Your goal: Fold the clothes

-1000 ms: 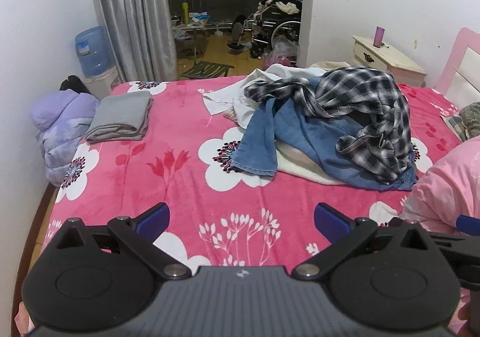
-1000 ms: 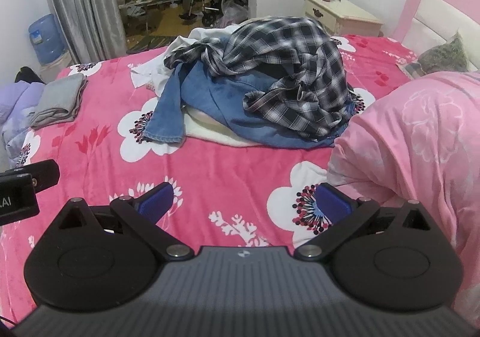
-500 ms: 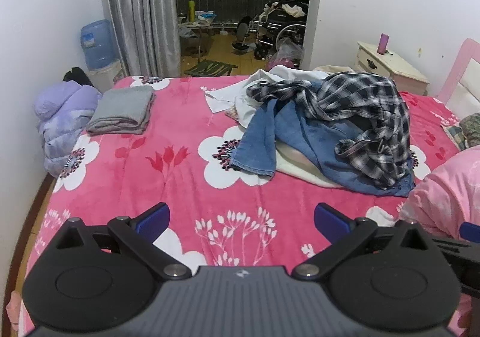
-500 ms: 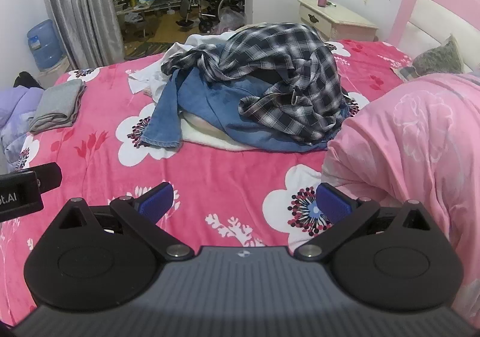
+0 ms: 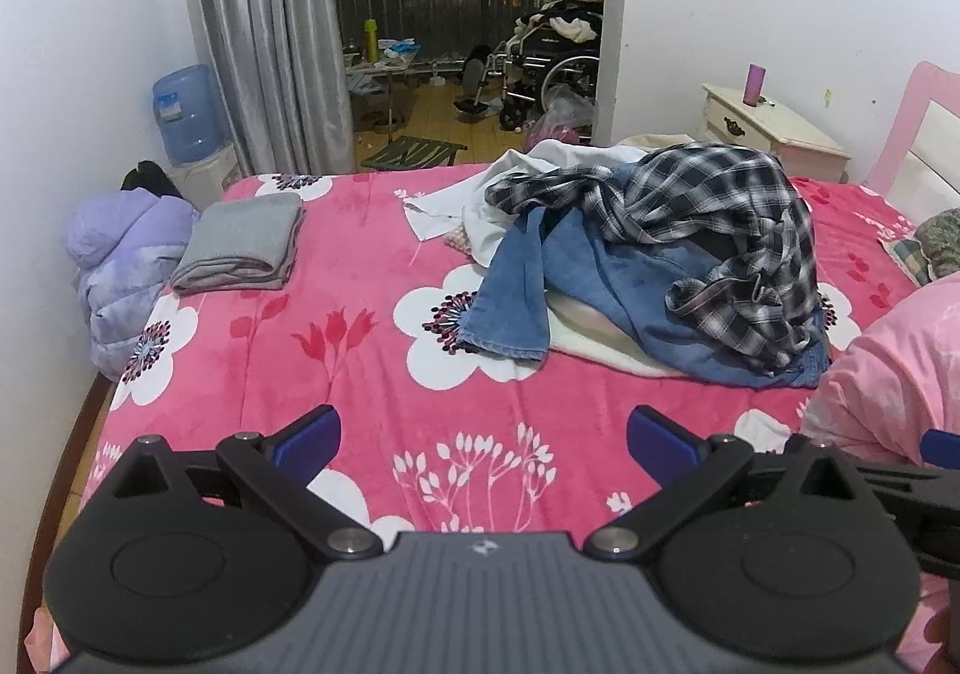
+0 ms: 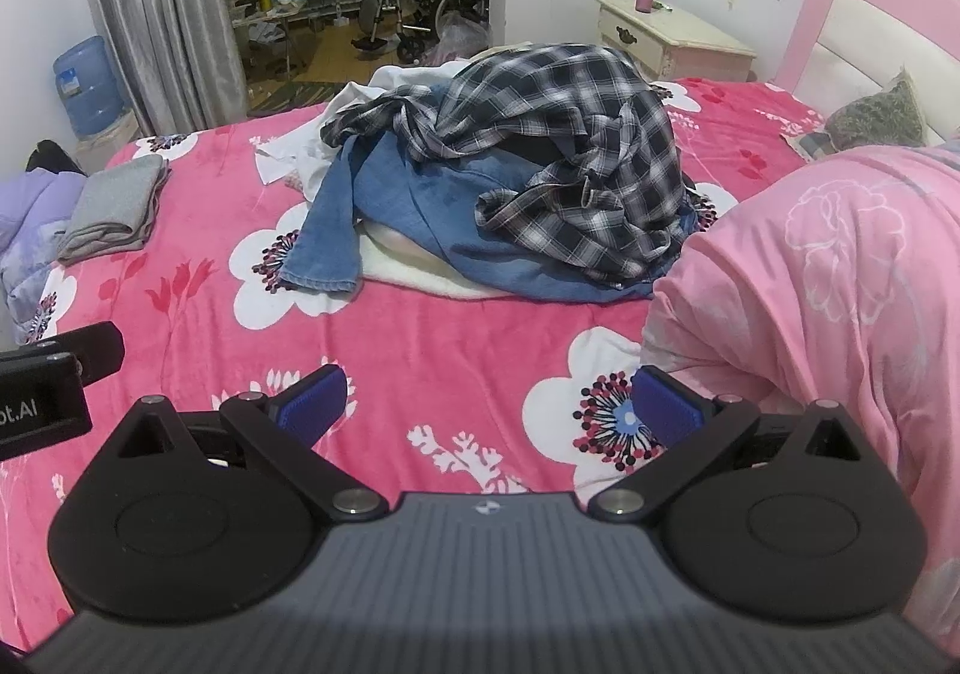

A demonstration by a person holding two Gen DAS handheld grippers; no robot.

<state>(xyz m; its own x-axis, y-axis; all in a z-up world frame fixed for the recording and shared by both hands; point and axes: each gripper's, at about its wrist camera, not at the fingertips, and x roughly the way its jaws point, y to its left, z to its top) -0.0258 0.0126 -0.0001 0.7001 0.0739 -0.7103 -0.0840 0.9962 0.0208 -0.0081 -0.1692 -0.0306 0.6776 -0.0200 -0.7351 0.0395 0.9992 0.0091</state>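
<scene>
Black-and-white plaid shirt (image 6: 576, 158) is topping the crumpled heap over blue denim jeans (image 6: 420, 200) mid-bed, lying ahead of both tools. Right gripper (image 6: 486, 404) is sitting nearer than left gripper (image 5: 483, 437); both jaws spread, holding nothing.

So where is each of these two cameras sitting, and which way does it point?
Left wrist view: on the left gripper, looking across the pink floral bed at the clothes pile; its own open fingers show.
Right wrist view: on the right gripper, facing the same pile from nearer the pink quilt; open fingers, plus the left gripper's edge.
Shared: pile, folded grey garment, nightstand.
</scene>
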